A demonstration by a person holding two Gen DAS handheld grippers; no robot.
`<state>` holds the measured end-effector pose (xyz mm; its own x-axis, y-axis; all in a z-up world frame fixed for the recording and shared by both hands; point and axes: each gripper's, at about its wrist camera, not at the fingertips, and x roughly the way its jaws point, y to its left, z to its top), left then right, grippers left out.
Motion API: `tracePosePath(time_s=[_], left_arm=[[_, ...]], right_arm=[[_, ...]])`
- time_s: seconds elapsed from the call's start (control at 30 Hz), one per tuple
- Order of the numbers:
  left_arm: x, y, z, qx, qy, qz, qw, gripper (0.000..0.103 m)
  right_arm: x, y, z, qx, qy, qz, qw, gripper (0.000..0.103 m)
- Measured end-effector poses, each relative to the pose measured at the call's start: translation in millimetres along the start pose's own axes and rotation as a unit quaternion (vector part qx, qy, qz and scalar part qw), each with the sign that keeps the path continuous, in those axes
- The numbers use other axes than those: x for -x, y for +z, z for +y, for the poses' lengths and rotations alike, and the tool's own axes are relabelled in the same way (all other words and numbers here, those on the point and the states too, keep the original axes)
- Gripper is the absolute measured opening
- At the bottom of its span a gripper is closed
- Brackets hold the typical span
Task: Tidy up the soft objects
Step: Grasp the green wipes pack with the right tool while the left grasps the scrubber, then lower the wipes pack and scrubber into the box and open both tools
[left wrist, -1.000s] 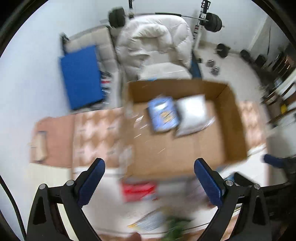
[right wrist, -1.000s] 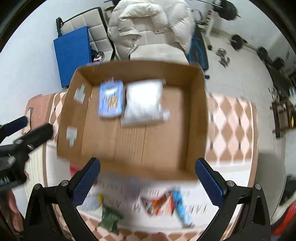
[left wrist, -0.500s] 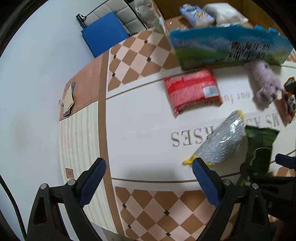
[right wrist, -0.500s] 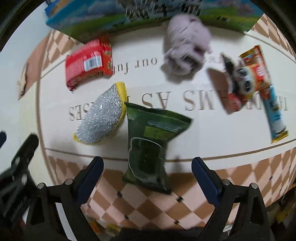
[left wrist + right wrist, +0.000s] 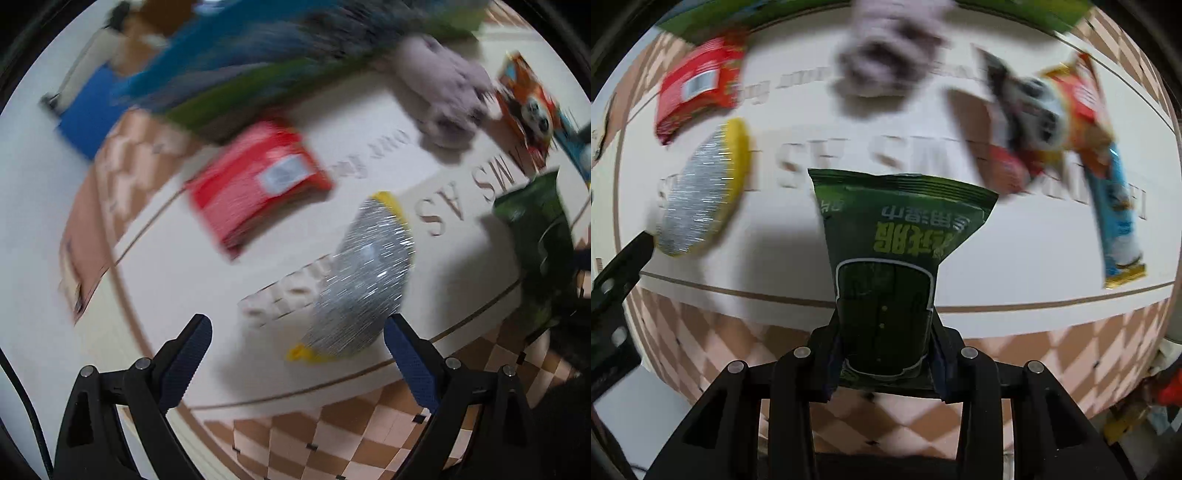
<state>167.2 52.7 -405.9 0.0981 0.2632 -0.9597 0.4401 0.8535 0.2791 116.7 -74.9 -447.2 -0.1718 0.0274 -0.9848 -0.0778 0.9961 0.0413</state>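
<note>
My right gripper (image 5: 884, 356) is shut on the near end of a dark green packet (image 5: 886, 251), which also shows at the right edge of the left wrist view (image 5: 535, 243). My left gripper (image 5: 295, 354) is open and empty, just short of a silver and yellow sponge (image 5: 364, 284). The sponge also lies left of the green packet in the right wrist view (image 5: 701, 192). A red packet (image 5: 255, 184), a lilac fuzzy cloth (image 5: 447, 99) and a panda snack bag (image 5: 528, 110) lie farther out on the mat.
The things lie on a cream mat with large letters (image 5: 295, 299) and a checkered border (image 5: 1034, 350). A long blue tube packet (image 5: 1115, 218) lies at the right. A box side printed blue and green (image 5: 258, 55) stands behind the items.
Both grippers dropped from the open cardboard box down to the mat. My right gripper closed on the green packet. My left gripper moved closer to the sponge.
</note>
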Motion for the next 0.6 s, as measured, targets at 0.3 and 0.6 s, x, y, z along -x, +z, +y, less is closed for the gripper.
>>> tracePosePath(time_s=[0.3, 0.6], left_arm=[[-35.3, 30.3, -5.6, 0.054, -0.094, 0.085, 0.9905, 0.053], [-46.0, -7.5, 24.0, 0.258, -0.201, 0.129, 0.9361, 0.056]], right_arm=[[-4.9, -14.5, -43.7, -0.04, 0.043, 0.015, 0.998, 0.045], [4.0, -23.7, -51.7, -0.044, 0.044, 0.016, 0.998, 0.041]])
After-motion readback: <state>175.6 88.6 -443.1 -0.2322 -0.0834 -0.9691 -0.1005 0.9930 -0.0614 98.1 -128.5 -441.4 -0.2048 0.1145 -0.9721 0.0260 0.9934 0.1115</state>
